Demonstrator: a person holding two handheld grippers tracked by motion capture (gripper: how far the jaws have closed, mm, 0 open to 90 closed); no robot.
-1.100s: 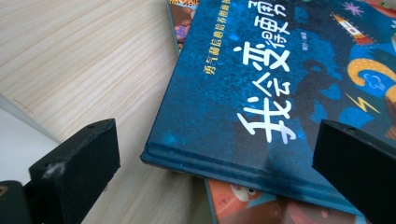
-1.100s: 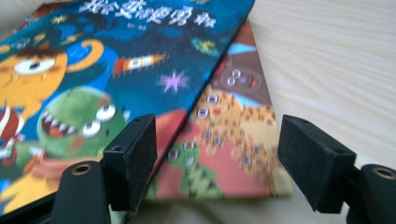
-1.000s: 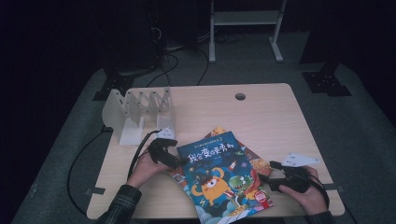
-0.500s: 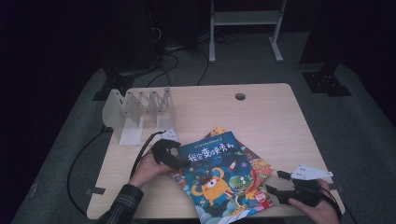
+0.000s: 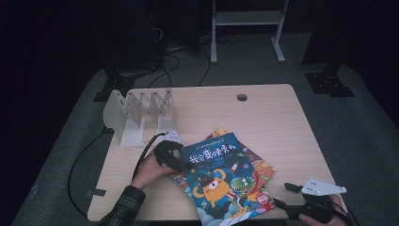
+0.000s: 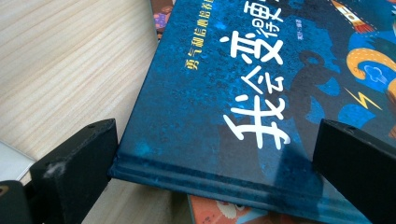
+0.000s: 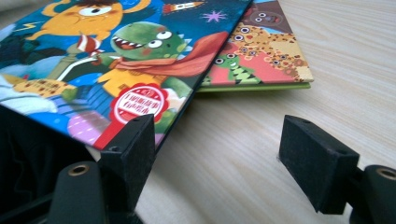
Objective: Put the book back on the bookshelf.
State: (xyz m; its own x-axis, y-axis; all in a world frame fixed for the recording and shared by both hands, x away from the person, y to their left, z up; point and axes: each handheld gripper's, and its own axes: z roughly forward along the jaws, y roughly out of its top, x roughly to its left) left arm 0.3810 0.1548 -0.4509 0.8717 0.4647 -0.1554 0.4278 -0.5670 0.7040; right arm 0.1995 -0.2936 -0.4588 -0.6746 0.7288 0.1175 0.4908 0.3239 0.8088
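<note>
A: Start at the near edge of the desk. What's different from a second ago?

B: The right gripper was up against the near right side of the blue book; now it sits back by the desk's near right corner, jaws spread and empty, with bare wood between them in the right gripper view. Its left pad stands just beside the book's near corner, which overhangs the near edge of the desk.

A: So it has let go?

B: I'd judge it's backing off to find a new approach; the book hasn't been shifted.

A: And the left gripper?

B: Same spot as before, at the book's far left corner. In the left gripper view the jaws stand wide either side of that corner, the left one touching or almost touching the spine edge. No clamp that I can see, so released.

A: The book itself?

B: A flat hardcover, glossy with a faintly pebbled dark blue cover, white lettering, cartoon monsters. It lies skewed on an orange book with a green board edge.

A: Further back?

B: A white ribbed book rack at the far left corner, and a round cable hole near the far edge. The top is pale matte wood grain.
</note>
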